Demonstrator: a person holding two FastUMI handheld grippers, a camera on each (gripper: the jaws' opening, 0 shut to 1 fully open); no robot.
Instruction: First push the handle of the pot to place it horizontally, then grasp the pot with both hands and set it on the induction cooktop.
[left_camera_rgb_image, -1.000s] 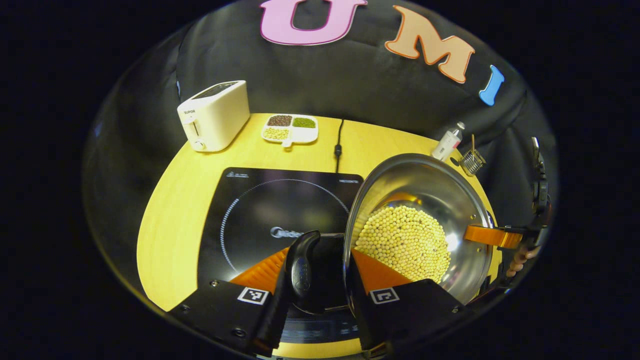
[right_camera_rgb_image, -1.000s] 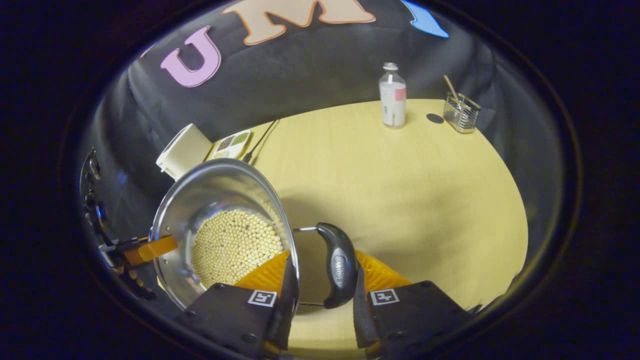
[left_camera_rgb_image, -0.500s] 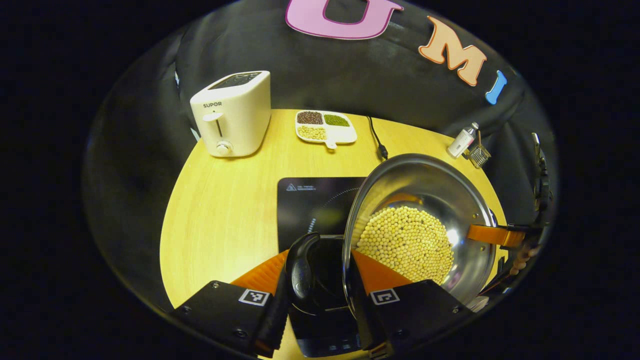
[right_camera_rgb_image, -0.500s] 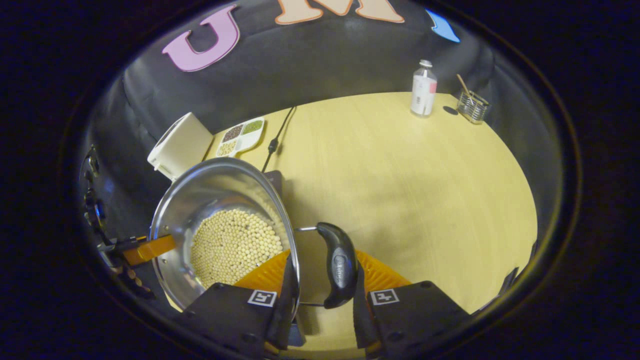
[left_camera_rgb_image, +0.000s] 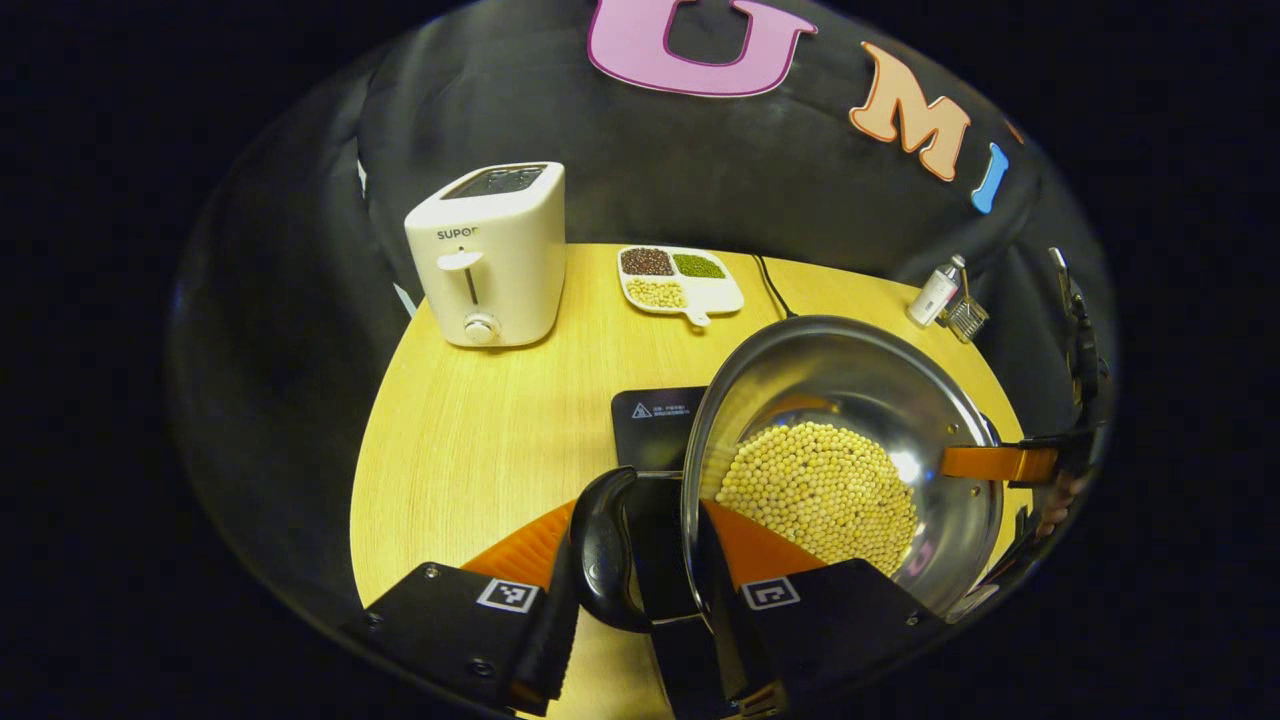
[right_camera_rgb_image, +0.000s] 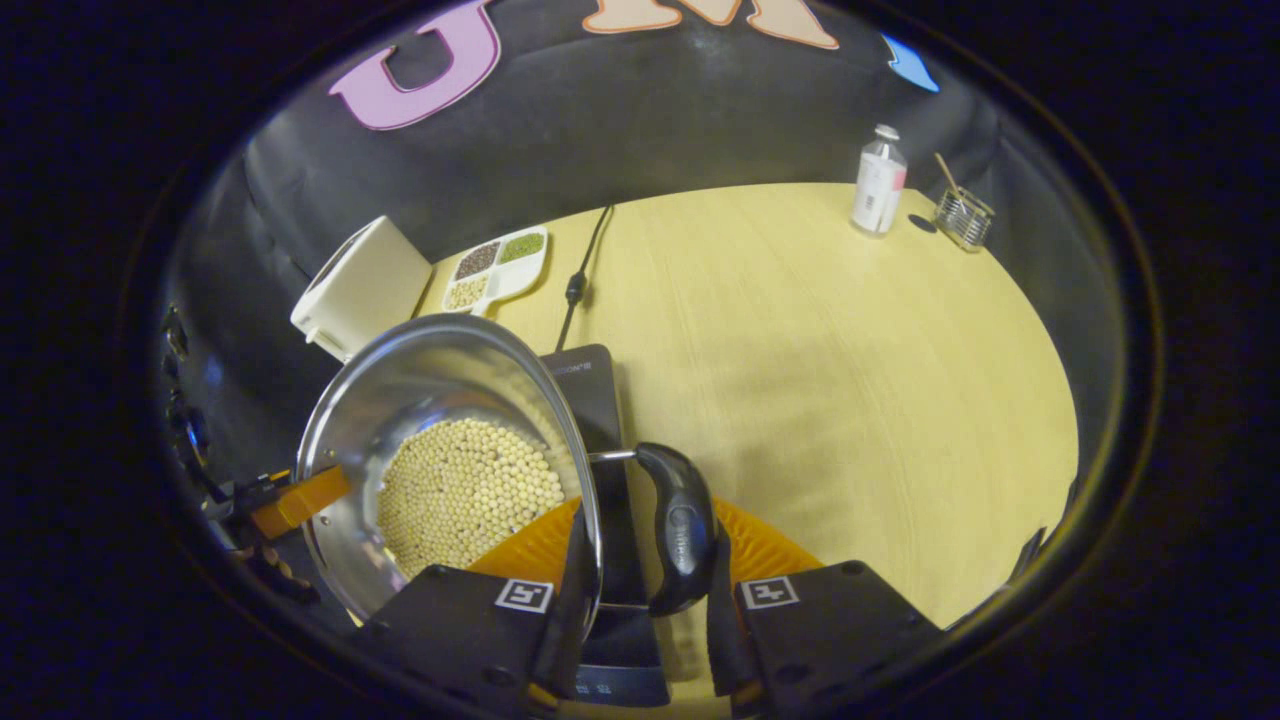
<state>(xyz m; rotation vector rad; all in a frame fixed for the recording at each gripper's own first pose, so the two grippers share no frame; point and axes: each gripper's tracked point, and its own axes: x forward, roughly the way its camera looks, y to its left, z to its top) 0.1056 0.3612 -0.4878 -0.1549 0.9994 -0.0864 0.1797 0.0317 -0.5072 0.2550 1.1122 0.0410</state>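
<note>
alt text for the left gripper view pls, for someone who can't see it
The left gripper clamps the near handle and rim of a steel pot of pale beans, held above a black induction cooktop on a yellow table. Behind stand a white toaster and a divided dish.

The pot (left_camera_rgb_image: 900, 400) is shiny polished metal; the counter (right_camera_rgb_image: 850, 350) is matt pale wood; the induction cooktop (left_camera_rgb_image: 655, 420) is glossy black.

Both black gripper bodies carry square black-and-white markers and screws.
</note>
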